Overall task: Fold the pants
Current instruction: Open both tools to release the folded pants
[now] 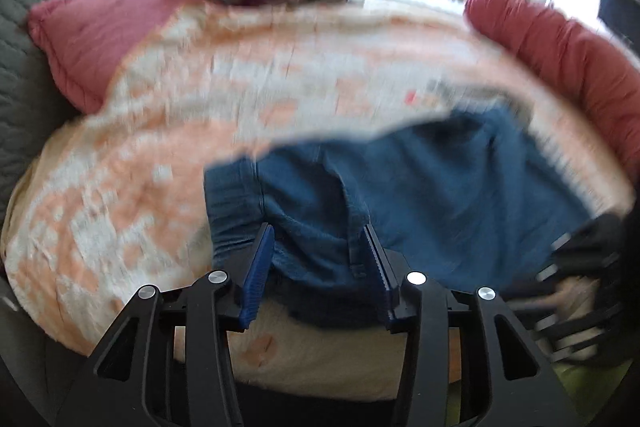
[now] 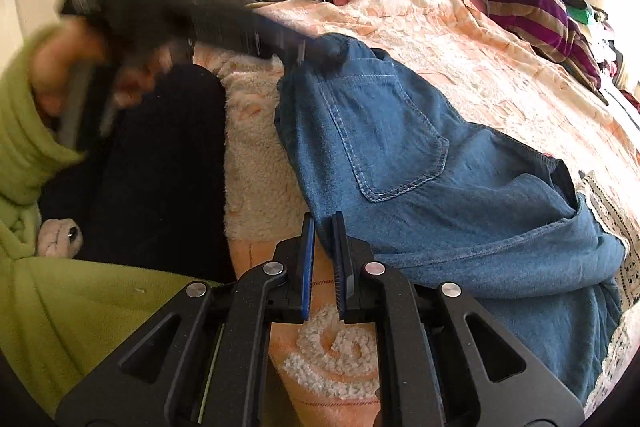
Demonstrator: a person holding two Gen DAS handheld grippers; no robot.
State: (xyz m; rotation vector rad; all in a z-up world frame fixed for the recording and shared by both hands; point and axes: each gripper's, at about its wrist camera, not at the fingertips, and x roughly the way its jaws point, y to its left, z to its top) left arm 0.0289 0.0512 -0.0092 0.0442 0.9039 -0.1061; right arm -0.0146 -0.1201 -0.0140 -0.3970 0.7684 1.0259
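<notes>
Both grippers' ridged blue fingers point(image 2: 308, 251) clamped on soft blue denim pants point(image 2: 420, 155), fuzzy peach blanket point(image 2: 256, 187) beneath.

The right gripper point(image 2: 323, 227) pinches the near edge of the blue denim pants point(image 2: 420, 167), back pocket point(image 2: 384, 131) up, on a peach blanket point(image 2: 460, 39). The blurred left gripper point(image 2: 296, 45) meets the pants' far corner, past a green sleeve point(image 2: 28, 147).
</notes>
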